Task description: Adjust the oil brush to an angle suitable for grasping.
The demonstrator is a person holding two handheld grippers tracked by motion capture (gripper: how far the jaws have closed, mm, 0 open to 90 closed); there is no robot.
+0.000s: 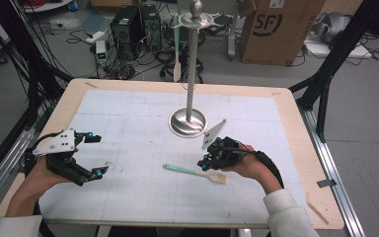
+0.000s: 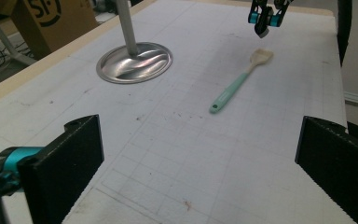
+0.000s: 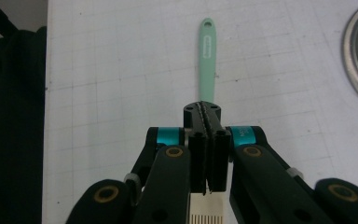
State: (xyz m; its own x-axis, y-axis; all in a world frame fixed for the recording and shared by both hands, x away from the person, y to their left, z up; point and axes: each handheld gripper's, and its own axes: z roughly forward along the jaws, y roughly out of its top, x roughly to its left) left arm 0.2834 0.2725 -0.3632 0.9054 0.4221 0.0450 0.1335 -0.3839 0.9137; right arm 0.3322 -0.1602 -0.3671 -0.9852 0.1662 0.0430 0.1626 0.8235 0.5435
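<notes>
Hovering over the silicone spatula (image 1: 195,173) lying flat on the table mat (image 1: 128,197), the right gripper (image 3: 206,140) has its jaws pressed together on nothing; they need spreading before dropping squarely astride the neck. Left gripper (image 1: 97,155) waits wide open.

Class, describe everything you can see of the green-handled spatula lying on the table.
The spatula is slim, with a mint-green handle that looks like plastic or silicone, a hanging hole at its tip and a small raised label. Its cream blade is slotted. It lies flat on the white gridded mat, near the steel stand base. The right gripper, jaws shut, hovers over the blade end; contact cannot be judged.
</notes>
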